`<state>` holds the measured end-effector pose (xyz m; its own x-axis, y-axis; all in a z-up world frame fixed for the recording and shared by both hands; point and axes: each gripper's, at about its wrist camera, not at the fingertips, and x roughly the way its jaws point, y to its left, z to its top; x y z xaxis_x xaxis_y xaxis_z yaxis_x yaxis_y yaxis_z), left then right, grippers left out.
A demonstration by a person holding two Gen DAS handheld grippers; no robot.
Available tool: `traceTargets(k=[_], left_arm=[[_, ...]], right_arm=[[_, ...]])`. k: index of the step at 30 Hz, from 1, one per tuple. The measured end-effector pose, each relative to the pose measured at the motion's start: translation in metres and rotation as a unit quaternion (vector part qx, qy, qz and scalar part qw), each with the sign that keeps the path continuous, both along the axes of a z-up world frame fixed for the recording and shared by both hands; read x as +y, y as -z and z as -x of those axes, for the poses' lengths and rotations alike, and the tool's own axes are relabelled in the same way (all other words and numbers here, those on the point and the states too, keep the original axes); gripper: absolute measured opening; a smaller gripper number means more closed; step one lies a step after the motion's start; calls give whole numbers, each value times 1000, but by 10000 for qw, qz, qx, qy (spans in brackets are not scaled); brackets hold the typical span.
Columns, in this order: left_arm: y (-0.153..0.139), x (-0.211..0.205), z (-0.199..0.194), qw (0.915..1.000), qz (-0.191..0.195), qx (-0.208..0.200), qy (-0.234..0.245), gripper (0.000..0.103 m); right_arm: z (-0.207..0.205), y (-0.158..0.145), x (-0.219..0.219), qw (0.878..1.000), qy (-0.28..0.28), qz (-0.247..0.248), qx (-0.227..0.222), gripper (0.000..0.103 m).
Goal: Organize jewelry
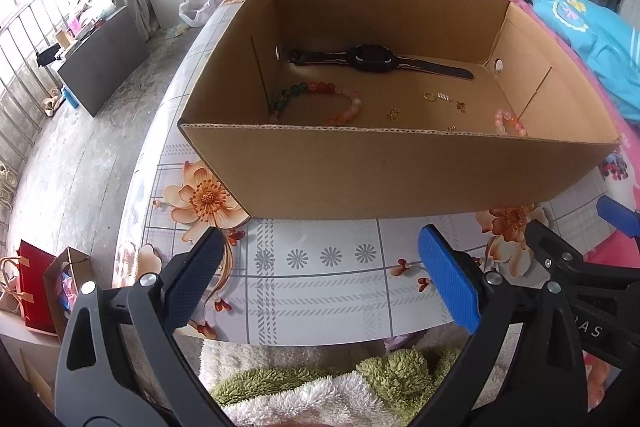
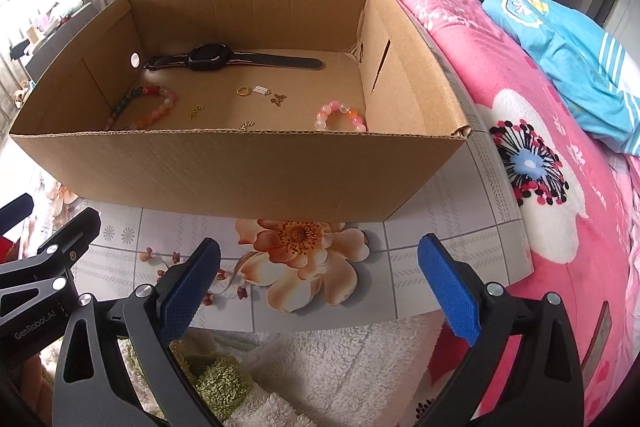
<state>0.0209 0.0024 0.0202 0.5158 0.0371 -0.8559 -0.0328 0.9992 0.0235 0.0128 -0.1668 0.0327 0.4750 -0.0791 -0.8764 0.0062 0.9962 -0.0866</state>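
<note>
Both grippers, left (image 1: 320, 283) and right (image 2: 320, 283), released, empty. Pink bracelet (image 2: 341, 116) at box's (image 2: 240, 163) four o'clock: light, slippery; pinch across beads.

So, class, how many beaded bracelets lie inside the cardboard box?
2: a multicoloured bracelet at the box's left, and a pink bracelet at its right. The near wall may hide more.

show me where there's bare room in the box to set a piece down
Bare floor in the box: the back right corner past the watch, and the middle strip between watch and small gold pieces. Crowded: front left around the long bead bracelet, front right by the pink bracelet.
</note>
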Motion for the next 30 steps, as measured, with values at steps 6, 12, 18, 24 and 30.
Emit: traceTargets(k=[6,12,18,24,30], left_arm=[[1,-2,1,10000,-41,17,46,94],[0,-3,1,10000,-41,10,51,94],[0,-4,0,10000,-28,23,70,94],[0,-6,0,9999,-33,25,115,94],[1,-6,-1,9999,-32,54,134,94]], right_arm=[[1,1,-1,10000,20,5,-1,96],[2,1,-3,10000,33,2,2,96],[3,1,-4,10000,27,-7,-6,96],[2,1,-4,10000,49,-14,21,96],[2,1,-5,10000,51,-29,20,96]])
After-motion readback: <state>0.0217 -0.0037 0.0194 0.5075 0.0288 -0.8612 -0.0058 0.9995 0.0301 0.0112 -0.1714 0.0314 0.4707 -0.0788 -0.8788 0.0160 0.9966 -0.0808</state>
